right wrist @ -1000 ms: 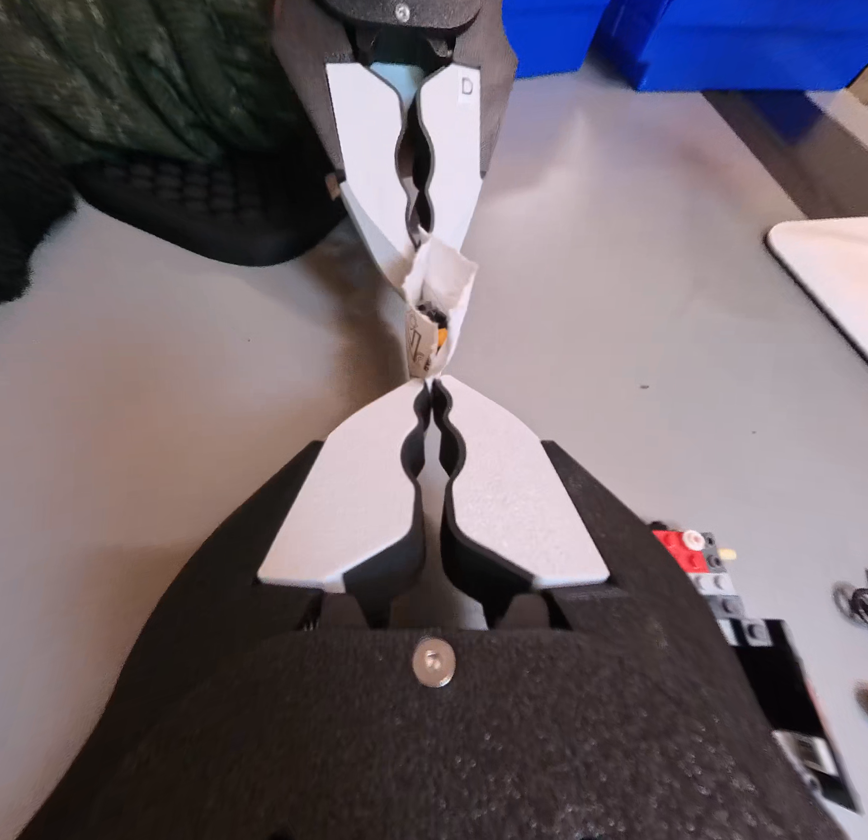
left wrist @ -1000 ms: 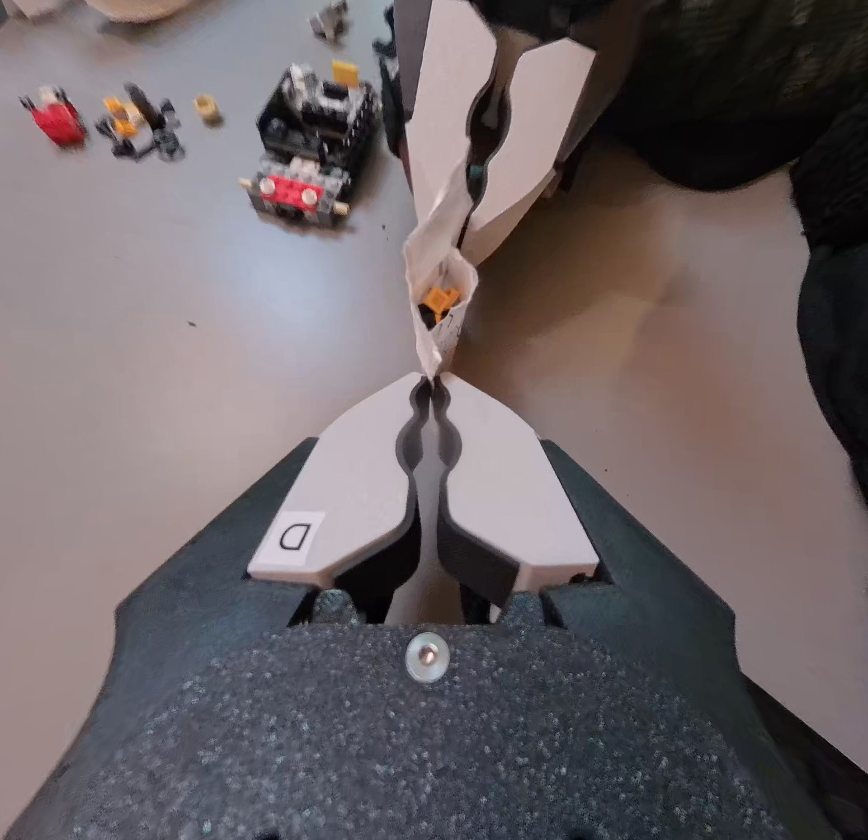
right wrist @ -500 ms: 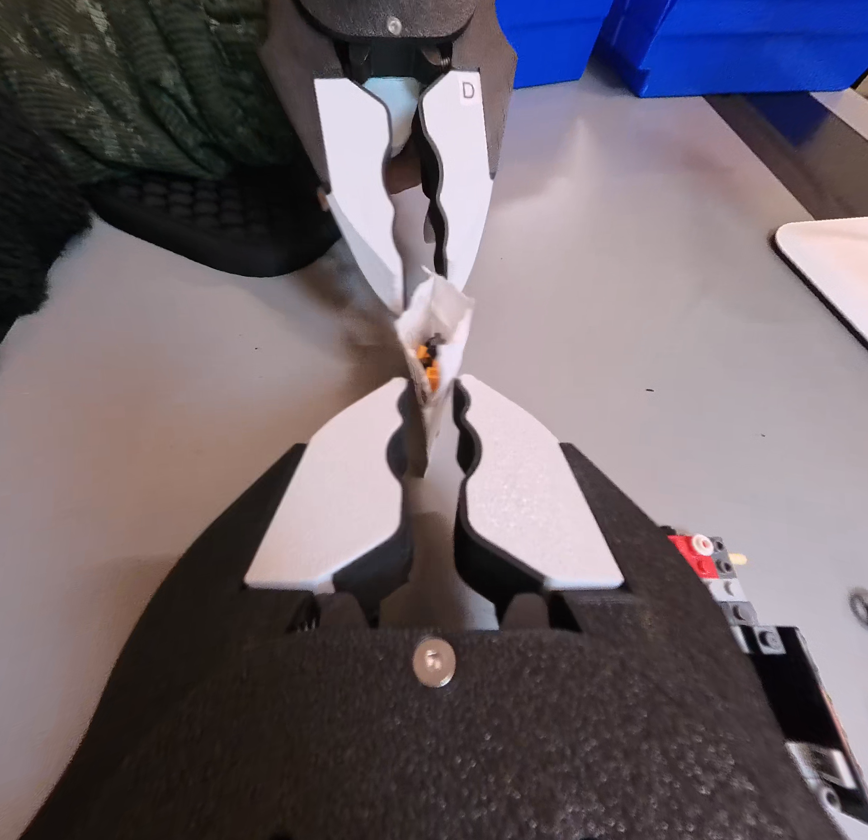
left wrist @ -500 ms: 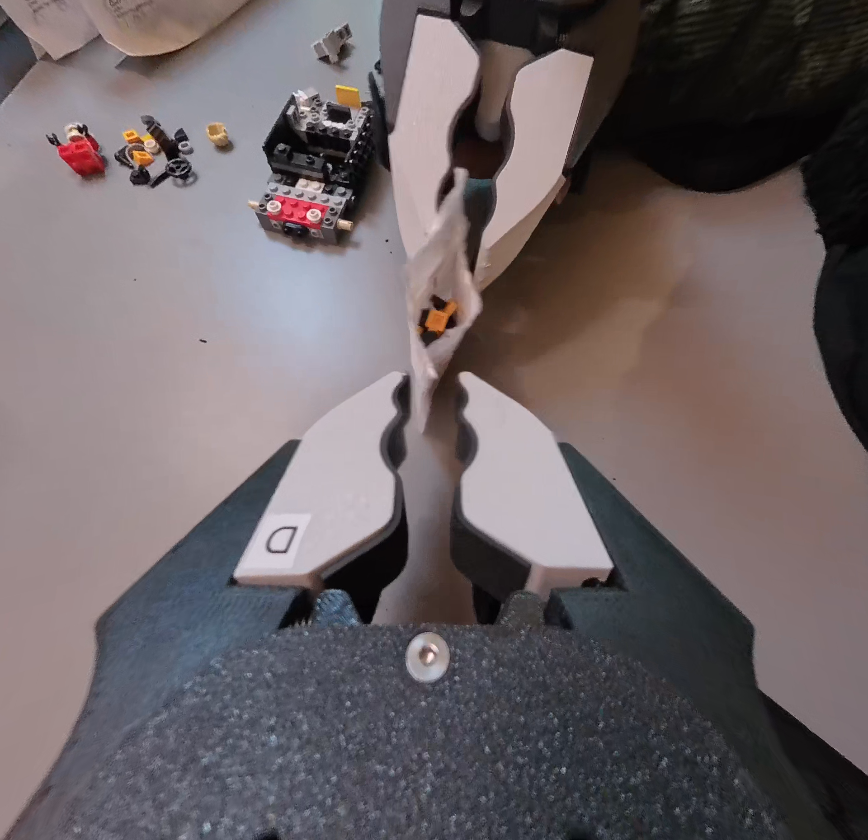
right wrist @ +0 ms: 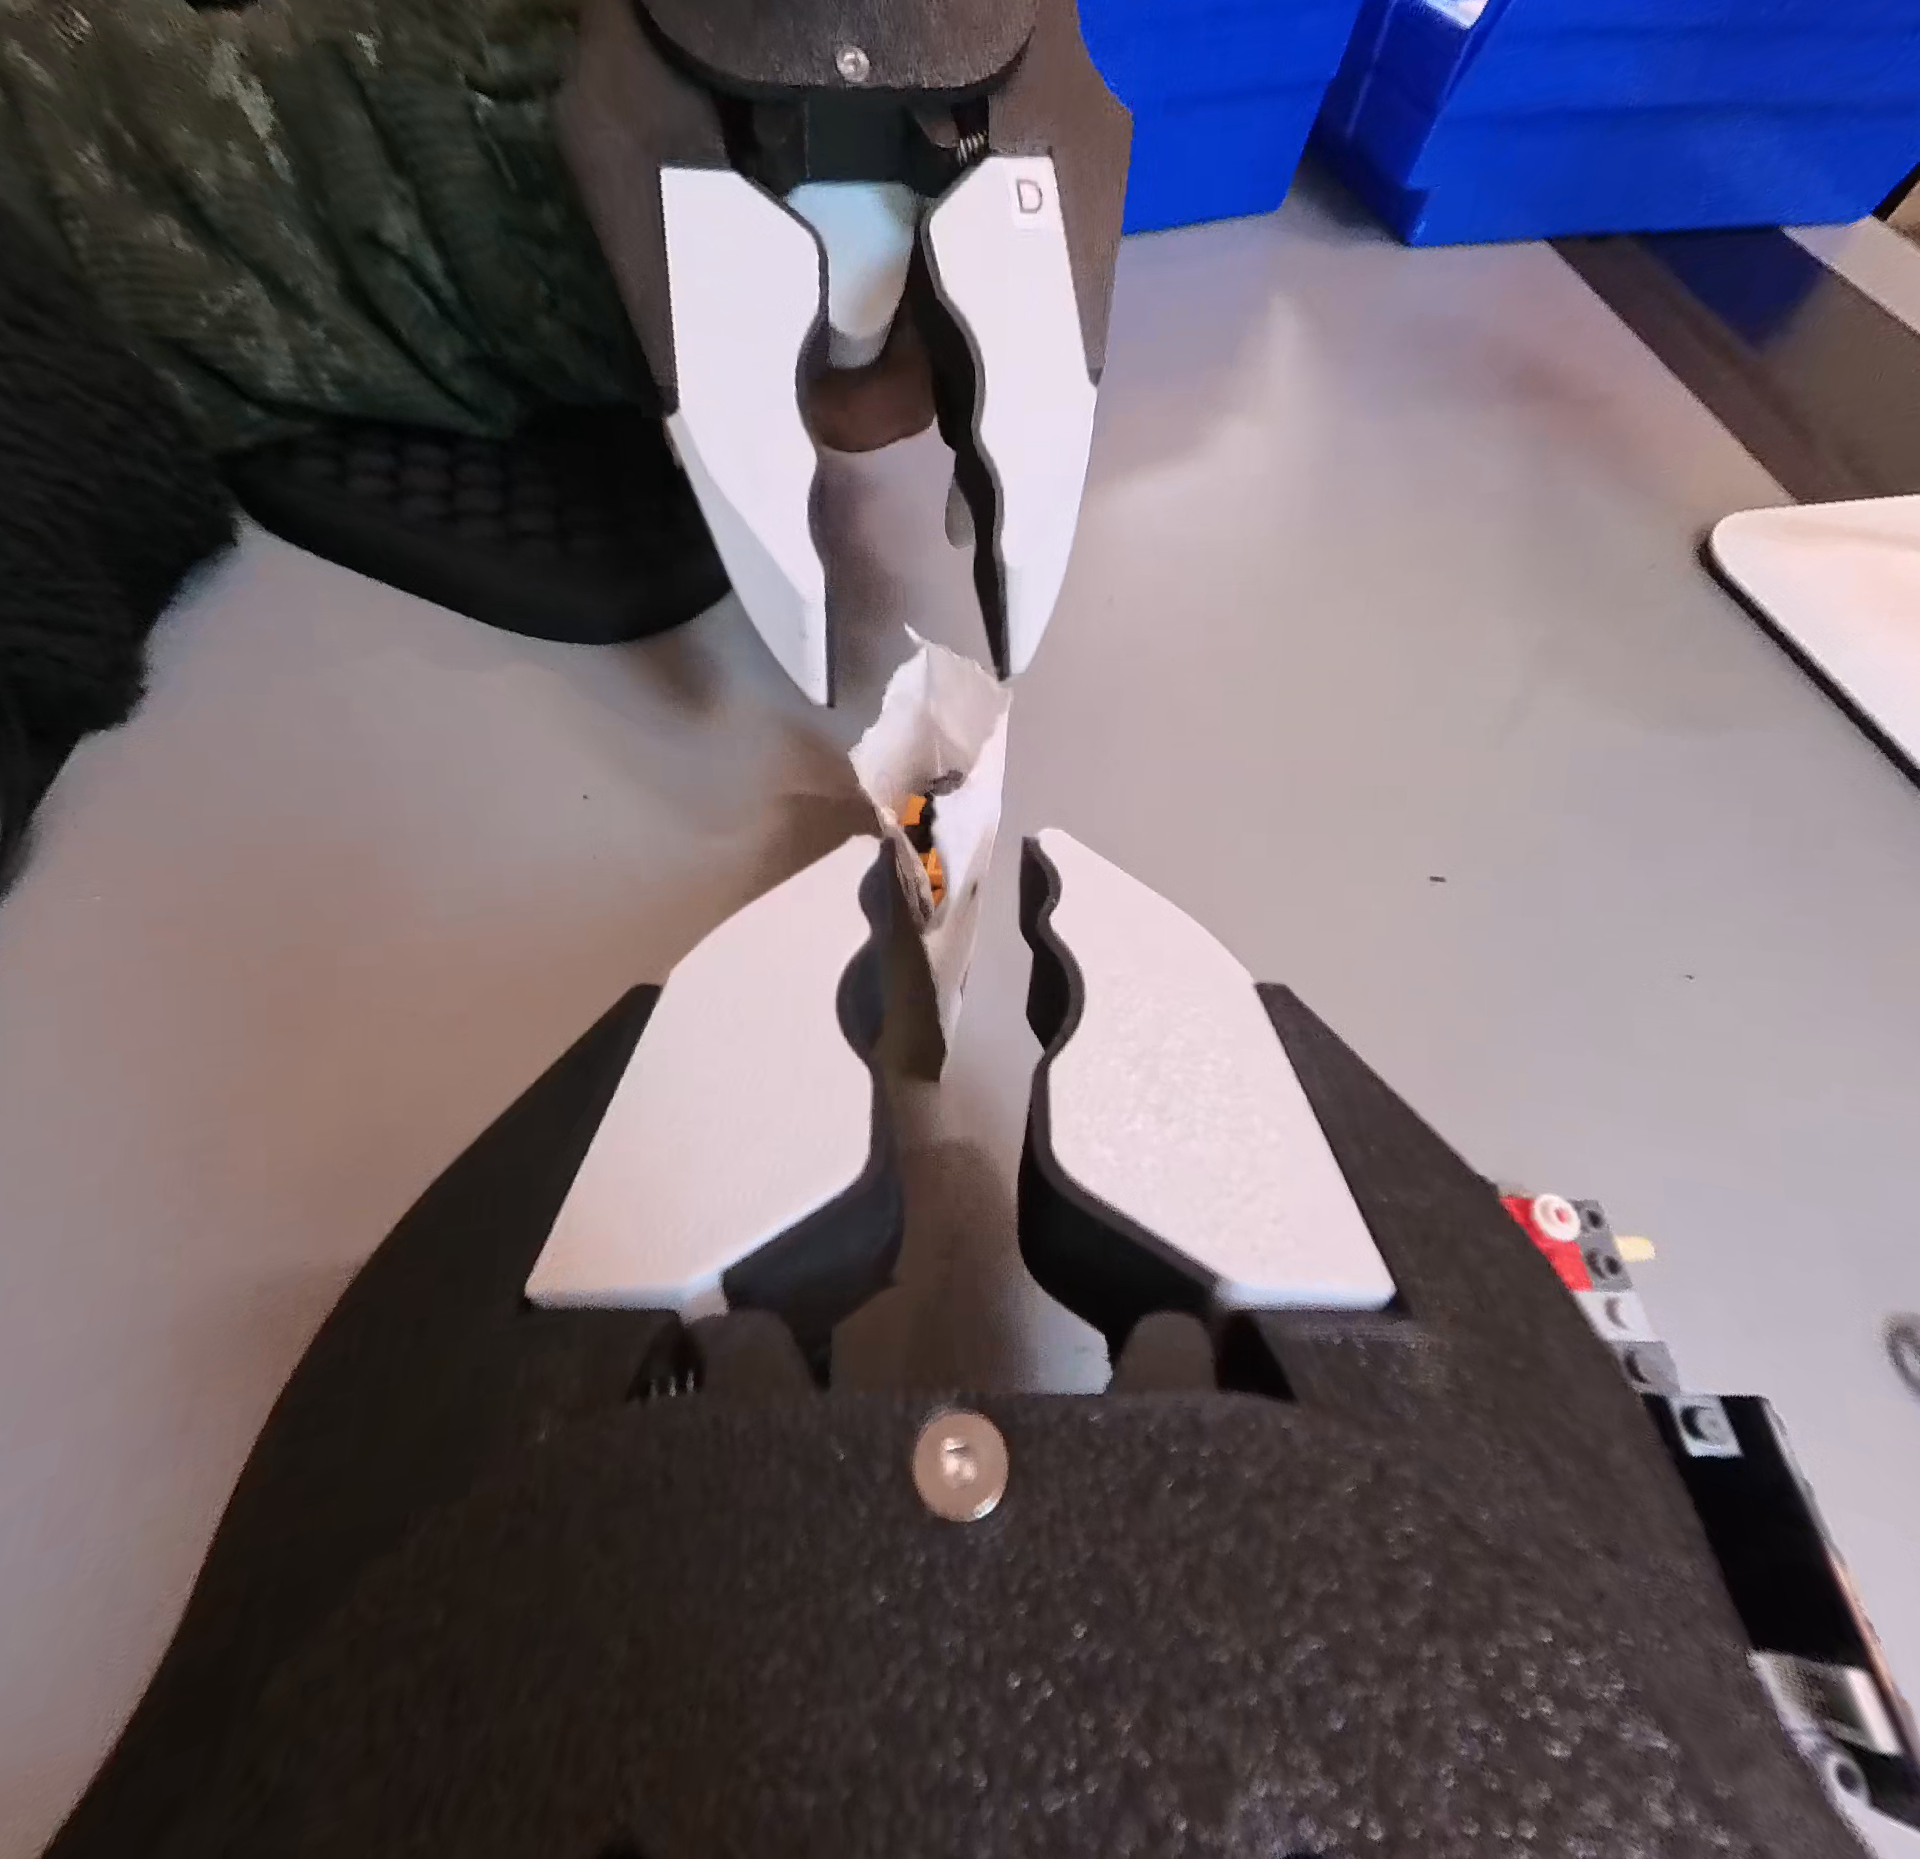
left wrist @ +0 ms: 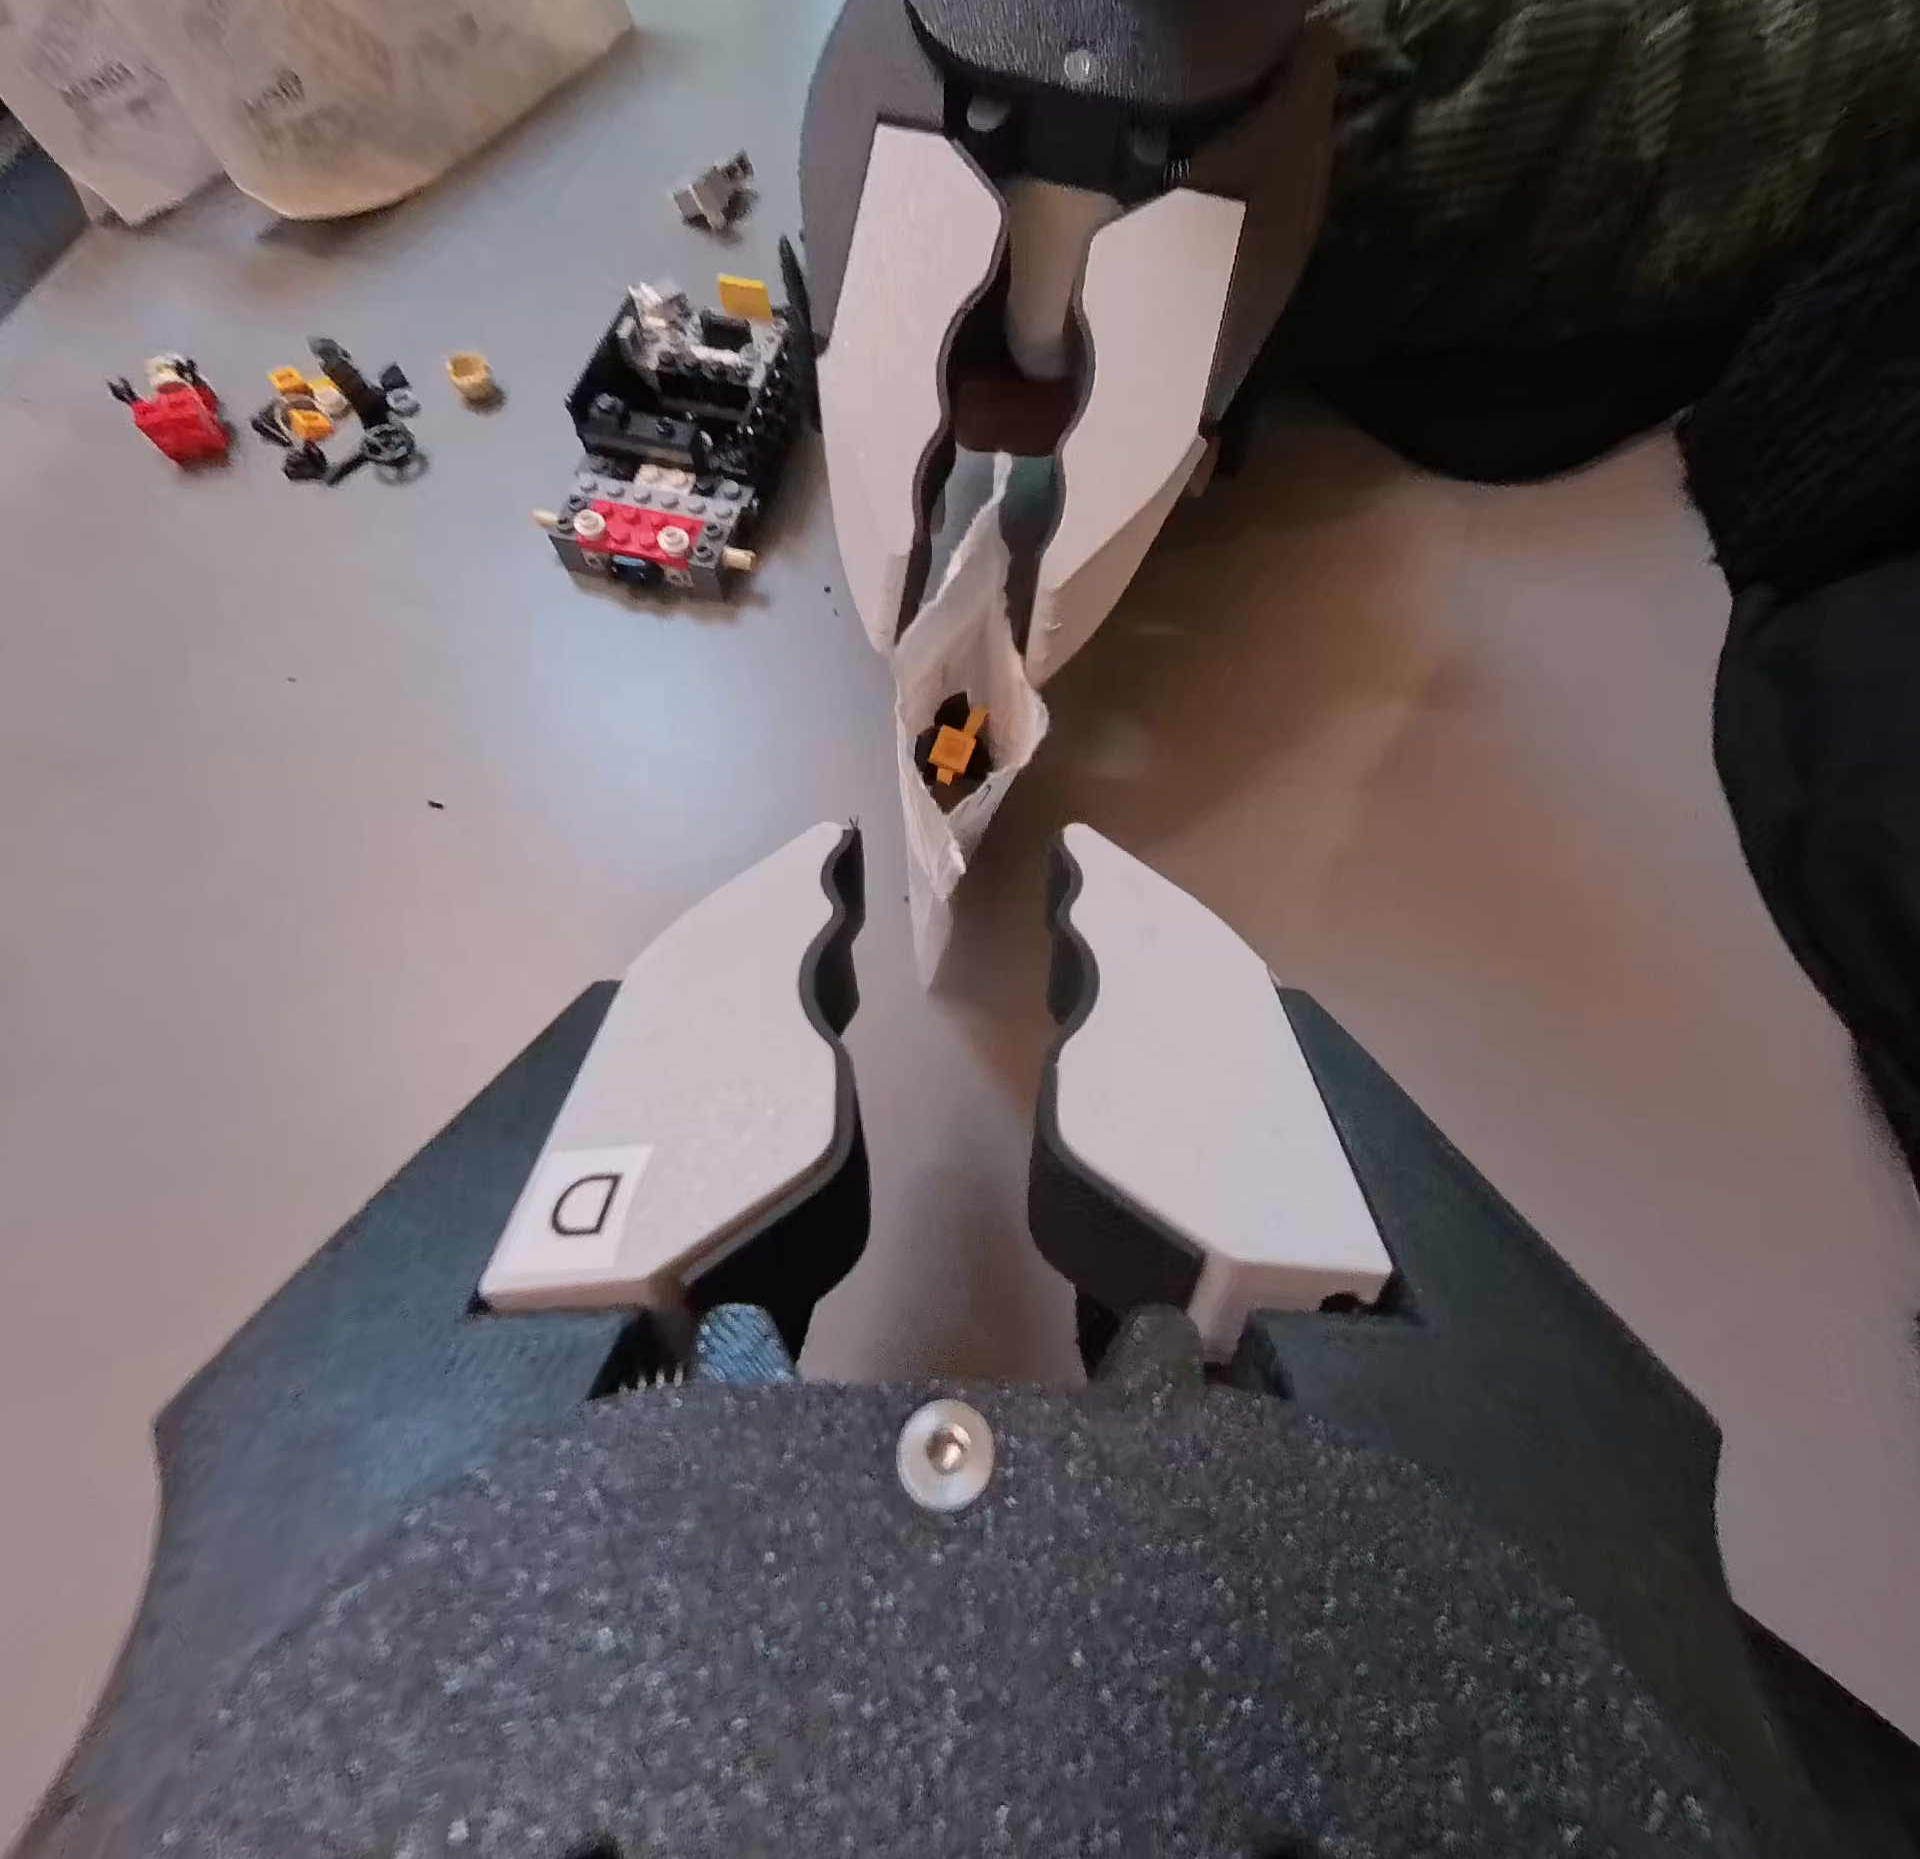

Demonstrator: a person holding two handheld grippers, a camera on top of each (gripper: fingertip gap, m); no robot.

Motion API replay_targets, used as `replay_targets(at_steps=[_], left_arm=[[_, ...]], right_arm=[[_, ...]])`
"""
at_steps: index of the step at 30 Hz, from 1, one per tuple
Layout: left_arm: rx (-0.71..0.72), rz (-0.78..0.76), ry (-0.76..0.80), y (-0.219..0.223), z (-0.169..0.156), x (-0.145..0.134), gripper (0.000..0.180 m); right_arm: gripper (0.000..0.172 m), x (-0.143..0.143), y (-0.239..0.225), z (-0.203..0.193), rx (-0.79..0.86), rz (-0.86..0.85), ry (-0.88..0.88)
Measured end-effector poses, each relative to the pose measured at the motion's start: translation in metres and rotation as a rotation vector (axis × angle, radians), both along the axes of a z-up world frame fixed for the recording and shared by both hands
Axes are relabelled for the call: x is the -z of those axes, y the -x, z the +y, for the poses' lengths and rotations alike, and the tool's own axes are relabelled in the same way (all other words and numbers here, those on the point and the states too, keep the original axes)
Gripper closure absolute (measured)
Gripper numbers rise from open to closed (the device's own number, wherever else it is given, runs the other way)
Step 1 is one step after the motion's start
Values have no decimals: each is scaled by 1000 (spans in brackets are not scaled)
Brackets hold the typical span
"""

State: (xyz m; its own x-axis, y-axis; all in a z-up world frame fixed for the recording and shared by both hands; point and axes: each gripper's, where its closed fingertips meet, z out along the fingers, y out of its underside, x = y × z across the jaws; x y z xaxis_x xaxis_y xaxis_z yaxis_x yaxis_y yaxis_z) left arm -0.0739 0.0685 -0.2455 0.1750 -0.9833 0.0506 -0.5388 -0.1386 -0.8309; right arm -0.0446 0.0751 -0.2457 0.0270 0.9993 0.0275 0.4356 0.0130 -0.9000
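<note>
A small white paper bag [left wrist: 966,666], torn open at the top, has orange and black brick pieces inside. It is upright on the grey table [left wrist: 416,874] between the two grippers, which face each other. My left gripper [left wrist: 958,845] is open, with one end of the bag between its fingers and clear space on both sides. My right gripper [right wrist: 951,848] is open too. The bag [right wrist: 961,760] leans near its left finger [right wrist: 790,978] and stands clear of the other. Each gripper also shows in the other's view: the right [left wrist: 961,635], the left [right wrist: 914,682].
A partly built black, grey and red brick model [left wrist: 675,459] and loose small pieces [left wrist: 312,417] lie to the left. White paper bags [left wrist: 291,64] stand at the far left. A person's dark green knitted sleeve [left wrist: 1610,199], blue bins [right wrist: 1558,74] and a white tray [right wrist: 1839,604] edge the table. My left and right fingertips are right by each other.
A second ago both grippers were shut on opposite ends of the bag. Both have since opened and let go of it, and the bag sits lower between them.
</note>
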Motion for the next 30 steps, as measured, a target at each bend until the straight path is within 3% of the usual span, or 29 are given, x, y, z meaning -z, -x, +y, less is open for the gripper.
replay_targets(at_steps=[2,3,4,11,13,15,21,25,30], left_arm=[[-9,33,-1,0,2,7,150],[-19,55,-7,1,4,10,158],[-20,75,-14,2,4,13,179],[6,-32,-18,2,-2,-12,178],[-7,-9,15,3,-1,-3,152],[-6,42,46,2,-1,12,147],[-35,70,18,-5,6,21,158],[-76,-16,-66,-10,16,5,156],[-30,4,-106,-14,10,3,180]], right_arm=[[151,4,0,0,1,-18,0],[157,5,0,0,2,-29,-2],[165,6,-1,-1,-6,-35,-6],[167,-16,-1,-3,-11,51,0],[158,-10,0,-3,-2,20,5],[149,-1,1,-3,-2,-15,22],[148,5,0,0,8,-42,5],[151,-1,-3,4,22,-27,-57],[171,-1,-3,1,2,-40,-114]])
